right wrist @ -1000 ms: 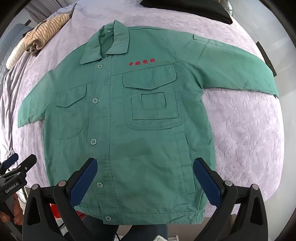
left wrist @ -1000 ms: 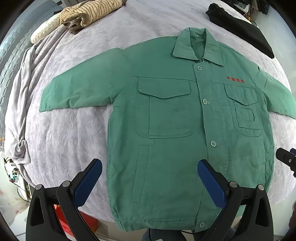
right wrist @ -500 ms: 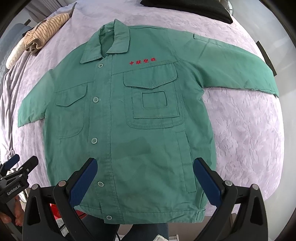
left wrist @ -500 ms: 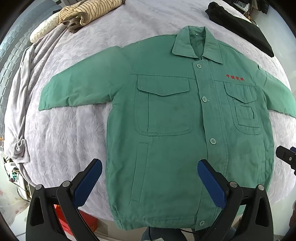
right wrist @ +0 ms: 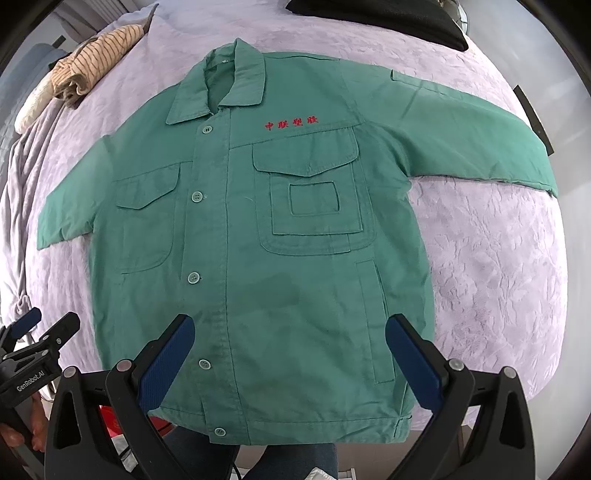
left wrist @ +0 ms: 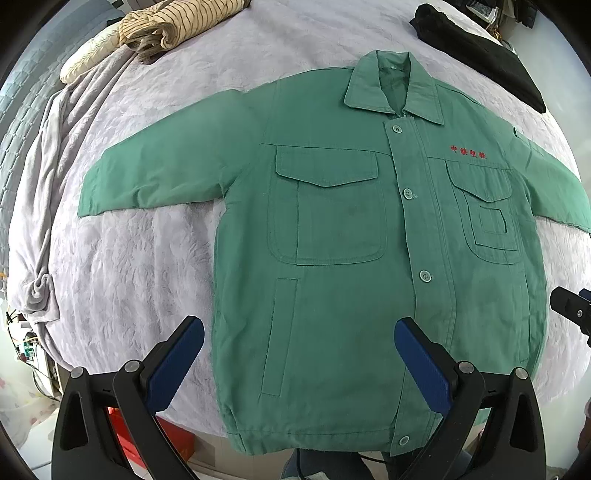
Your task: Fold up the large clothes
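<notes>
A green work jacket (left wrist: 343, 266) lies buttoned and face up on the lilac bedspread (left wrist: 122, 258), sleeves spread to either side, hem at the near edge of the bed. I hold the left tool (left wrist: 299, 354) and the right tool (right wrist: 290, 350) above that hem, both released, jaws wide apart and gripping nothing. From here the cloth looks like a thick, fairly stiff cotton twill, heavier than a shirt: I judge it will hold a crease but drag on the textured cover, so I would pinch it at a sleeve cuff (right wrist: 532, 173) and the shoulder seam, not mid-panel. A striped garment (left wrist: 173, 22) and a black one (left wrist: 480, 55) lie well apart at the far side.
</notes>
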Tool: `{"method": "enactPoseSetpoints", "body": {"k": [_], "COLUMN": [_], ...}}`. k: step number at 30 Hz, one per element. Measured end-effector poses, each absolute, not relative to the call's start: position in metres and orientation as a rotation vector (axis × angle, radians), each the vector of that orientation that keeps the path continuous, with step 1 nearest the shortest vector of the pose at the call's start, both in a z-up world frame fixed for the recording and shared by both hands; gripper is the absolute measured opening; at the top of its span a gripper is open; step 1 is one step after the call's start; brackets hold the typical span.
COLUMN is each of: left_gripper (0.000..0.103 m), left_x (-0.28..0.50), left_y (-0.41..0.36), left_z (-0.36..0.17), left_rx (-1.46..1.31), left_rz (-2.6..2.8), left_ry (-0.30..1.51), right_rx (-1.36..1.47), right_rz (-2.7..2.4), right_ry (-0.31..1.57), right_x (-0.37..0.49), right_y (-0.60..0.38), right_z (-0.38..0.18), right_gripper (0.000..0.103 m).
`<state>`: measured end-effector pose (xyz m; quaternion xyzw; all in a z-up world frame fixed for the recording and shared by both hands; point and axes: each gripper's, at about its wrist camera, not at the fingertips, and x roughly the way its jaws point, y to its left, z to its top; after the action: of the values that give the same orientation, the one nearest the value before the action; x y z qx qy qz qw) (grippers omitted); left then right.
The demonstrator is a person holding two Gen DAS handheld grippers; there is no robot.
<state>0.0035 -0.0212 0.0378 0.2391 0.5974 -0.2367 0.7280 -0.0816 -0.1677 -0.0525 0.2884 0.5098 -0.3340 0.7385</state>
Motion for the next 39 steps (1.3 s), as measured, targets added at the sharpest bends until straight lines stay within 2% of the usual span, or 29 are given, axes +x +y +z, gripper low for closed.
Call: {"method": "enactPoseSetpoints", "body": {"k": [39], "left_gripper": [0.103], "left_x": [0.0029], "left_y": [-0.0195], "left_z": [0.0359], "left_rx": [0.526], "left_rz": [-0.513], "left_ry": [1.336], "right_rx": [0.629], "right_rz": [-0.731], "right_ry": [1.122], "right_x": [-0.0780], "right_y": [-0.1670], "right_z": [-0.0522], "right_gripper": [0.103]}}
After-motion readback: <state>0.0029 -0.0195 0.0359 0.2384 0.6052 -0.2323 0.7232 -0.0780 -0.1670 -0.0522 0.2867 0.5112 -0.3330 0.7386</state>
